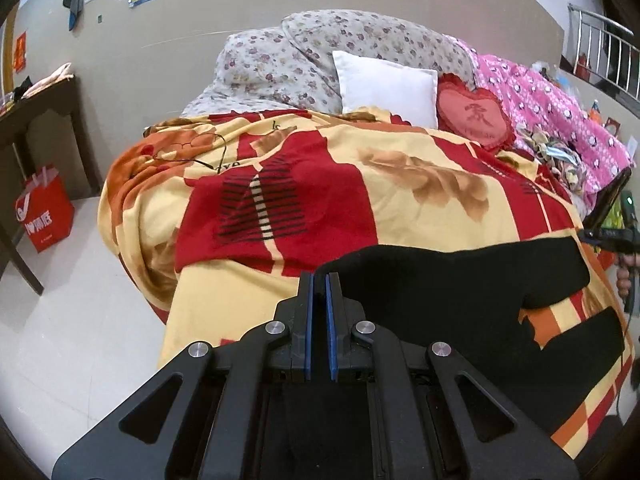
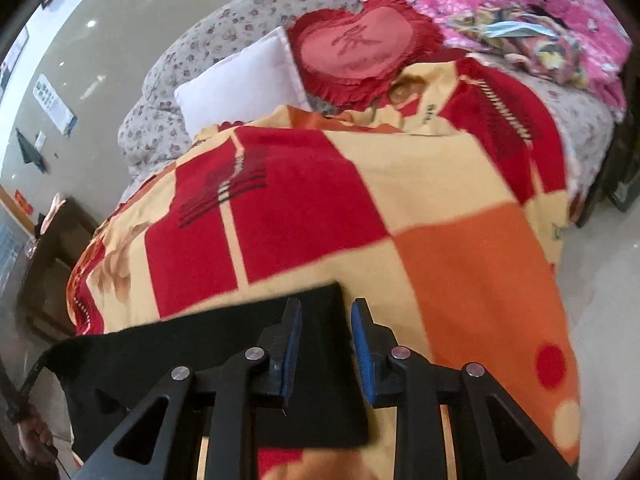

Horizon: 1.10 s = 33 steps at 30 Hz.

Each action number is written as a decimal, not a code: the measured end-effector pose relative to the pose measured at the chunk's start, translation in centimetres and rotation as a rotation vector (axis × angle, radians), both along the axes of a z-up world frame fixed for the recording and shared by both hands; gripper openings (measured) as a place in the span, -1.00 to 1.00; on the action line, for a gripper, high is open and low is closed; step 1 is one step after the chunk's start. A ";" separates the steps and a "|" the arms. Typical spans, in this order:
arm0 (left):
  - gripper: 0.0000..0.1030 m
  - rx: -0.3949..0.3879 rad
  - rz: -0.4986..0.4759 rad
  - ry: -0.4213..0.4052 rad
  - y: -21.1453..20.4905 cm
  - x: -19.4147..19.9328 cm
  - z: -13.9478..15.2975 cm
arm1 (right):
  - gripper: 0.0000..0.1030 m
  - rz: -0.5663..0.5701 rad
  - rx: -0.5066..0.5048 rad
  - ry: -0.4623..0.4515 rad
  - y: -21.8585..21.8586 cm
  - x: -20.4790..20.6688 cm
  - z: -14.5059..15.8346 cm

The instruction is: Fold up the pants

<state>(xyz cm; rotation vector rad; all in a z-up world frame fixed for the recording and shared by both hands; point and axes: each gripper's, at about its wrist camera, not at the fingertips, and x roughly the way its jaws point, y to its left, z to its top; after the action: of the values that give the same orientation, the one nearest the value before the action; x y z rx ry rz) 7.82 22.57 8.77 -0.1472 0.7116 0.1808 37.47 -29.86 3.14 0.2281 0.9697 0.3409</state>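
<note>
Black pants [image 1: 460,280] lie spread across the near end of a bed covered by a red, yellow and orange blanket [image 1: 400,208]. My left gripper [image 1: 320,280] has its blue pads together at the pants' left corner, which rises up to the fingertips. In the right wrist view the pants [image 2: 200,352] stretch leftward and lift toward a hand [image 2: 32,440] at the frame edge. My right gripper [image 2: 326,312] hangs over the pants' other corner. Its pads stand apart and press on nothing.
A white pillow [image 1: 384,84], a red heart cushion [image 1: 474,116], a floral quilt [image 1: 280,60] and a pink quilt [image 1: 540,96] sit at the bed's head. Glasses [image 1: 192,144] lie on the blanket. A red bag [image 1: 44,208] and a dark table [image 1: 40,112] stand on the floor to the left.
</note>
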 end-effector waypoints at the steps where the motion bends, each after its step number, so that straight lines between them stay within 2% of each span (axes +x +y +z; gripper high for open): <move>1: -0.92 0.011 -0.001 0.002 -0.1 0.0 -0.1 | -0.53 0.003 -0.022 0.001 0.4 0.4 -0.2; 8: -0.92 0.007 -0.003 0.015 0.1 0.4 -0.6 | -0.53 0.033 -0.100 0.019 1.5 2.1 -1.8; 11: -0.92 -0.004 0.004 0.014 0.1 0.4 -0.7 | -0.79 0.042 -0.086 0.005 1.2 1.8 -1.4; 13: -0.92 -0.003 0.004 0.013 0.0 0.3 -0.8 | -0.96 0.048 -0.110 -0.017 1.3 1.2 -0.8; 16: -0.92 0.009 0.004 0.011 -0.3 -0.1 -0.7 | -0.97 0.063 -0.113 -0.055 1.1 0.0 0.3; 22: -0.92 0.031 -0.012 -0.008 -1.3 -1.3 0.1 | -0.97 0.110 -0.093 -0.130 -0.1 -4.3 2.6; 25: -0.92 0.030 -0.014 -0.026 -1.6 -2.5 0.5 | -0.98 0.140 -0.093 -0.171 -1.0 -7.7 3.5; 33: -0.92 0.046 -0.016 -0.016 -1.4 -6.7 -0.6 | -0.98 0.213 -0.108 -0.208 -3.3 -16.3 3.9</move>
<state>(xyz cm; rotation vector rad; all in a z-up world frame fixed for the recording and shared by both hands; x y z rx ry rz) 1.11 21.13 8.16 -0.0990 0.6917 0.1799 21.15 -33.11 7.03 -0.0102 0.8055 0.4953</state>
